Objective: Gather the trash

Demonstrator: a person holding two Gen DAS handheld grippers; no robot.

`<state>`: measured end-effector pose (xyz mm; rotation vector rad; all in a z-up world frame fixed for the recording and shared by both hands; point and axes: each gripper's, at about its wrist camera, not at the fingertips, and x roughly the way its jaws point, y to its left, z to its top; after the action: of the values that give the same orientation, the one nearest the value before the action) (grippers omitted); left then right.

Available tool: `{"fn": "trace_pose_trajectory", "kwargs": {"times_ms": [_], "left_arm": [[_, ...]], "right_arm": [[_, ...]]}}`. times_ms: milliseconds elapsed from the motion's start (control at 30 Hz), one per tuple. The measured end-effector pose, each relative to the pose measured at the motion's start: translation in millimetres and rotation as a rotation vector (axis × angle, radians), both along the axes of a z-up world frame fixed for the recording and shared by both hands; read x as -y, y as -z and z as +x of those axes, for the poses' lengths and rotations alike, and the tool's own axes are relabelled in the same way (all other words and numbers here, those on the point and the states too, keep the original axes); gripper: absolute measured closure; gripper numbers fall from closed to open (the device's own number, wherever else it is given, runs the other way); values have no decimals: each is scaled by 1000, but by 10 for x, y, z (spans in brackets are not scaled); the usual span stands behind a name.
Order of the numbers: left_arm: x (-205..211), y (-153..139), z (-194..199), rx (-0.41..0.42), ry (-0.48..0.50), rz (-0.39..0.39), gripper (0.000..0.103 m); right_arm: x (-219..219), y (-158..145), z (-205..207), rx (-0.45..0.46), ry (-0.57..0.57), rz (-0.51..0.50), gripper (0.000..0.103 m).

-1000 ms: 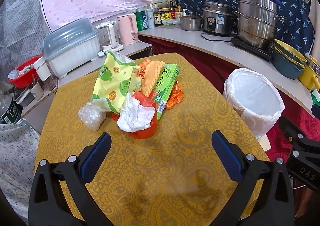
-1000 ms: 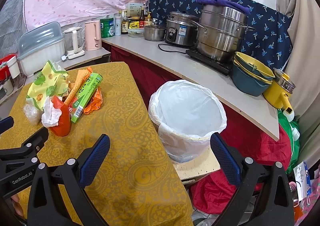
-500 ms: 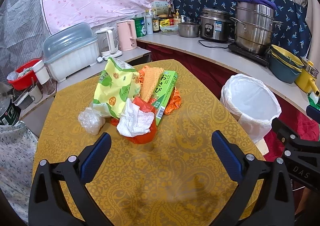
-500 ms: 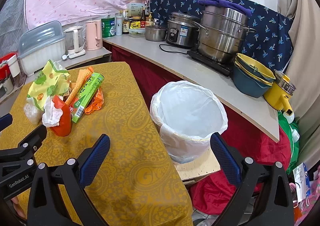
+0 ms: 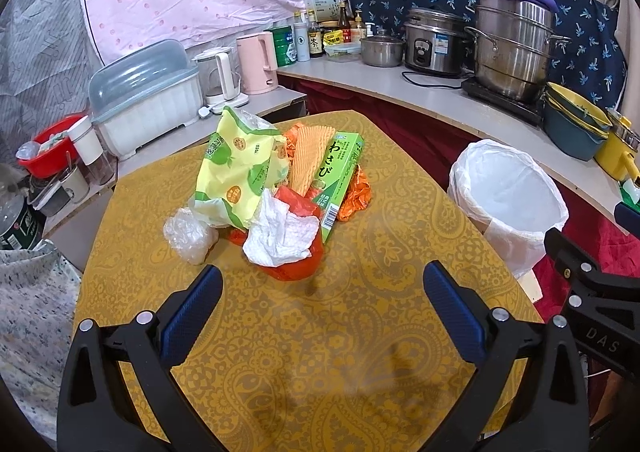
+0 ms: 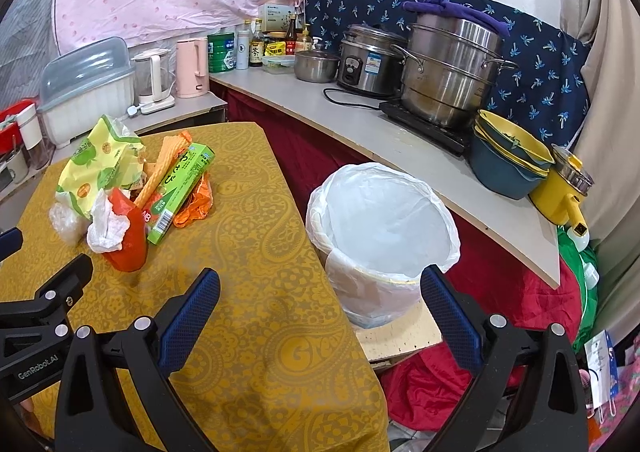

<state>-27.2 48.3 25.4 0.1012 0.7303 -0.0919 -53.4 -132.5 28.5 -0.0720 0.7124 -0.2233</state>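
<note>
Left wrist view shows the left gripper (image 5: 320,304) with its blue pads spread wide and nothing between them, hovering over the yellow tablecloth (image 5: 304,364); the trash heap sits just ahead at twelve o'clock, apart from the fingertips. Counted in that heap: one yellow-green snack bag (image 5: 236,172), one green wasabi box (image 5: 340,180), one waffle-patterned orange wrapper (image 5: 308,156), one crumpled white tissue (image 5: 278,236) lying on one red-orange bag (image 5: 296,268), one clear plastic wad (image 5: 186,234) at the heap's nine o'clock side, and one crinkled orange wrapper (image 5: 356,196) behind the box. One white-lined bin (image 5: 508,204) stands off the table at two o'clock. Right wrist view has the right gripper (image 6: 320,312) likewise spread and empty, the bin (image 6: 380,228) at its twelve to one o'clock, the heap at ten o'clock. Against the frame a second ago, the heap looks a little farther from the left pads and the pieces lie unchanged
</note>
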Motion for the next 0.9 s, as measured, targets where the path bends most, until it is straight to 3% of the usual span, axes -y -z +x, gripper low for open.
{"fn": "trace_pose_trajectory", "kwargs": {"times_ms": [433,900], "left_arm": [[-300,75,167,-35,-29,-54,7],[-344,202,465,-59,-30,-40,7]], "right_arm": [[-82,124,180,-18,0,0,7],[-7,274,476,-22,22,5,7]]}}
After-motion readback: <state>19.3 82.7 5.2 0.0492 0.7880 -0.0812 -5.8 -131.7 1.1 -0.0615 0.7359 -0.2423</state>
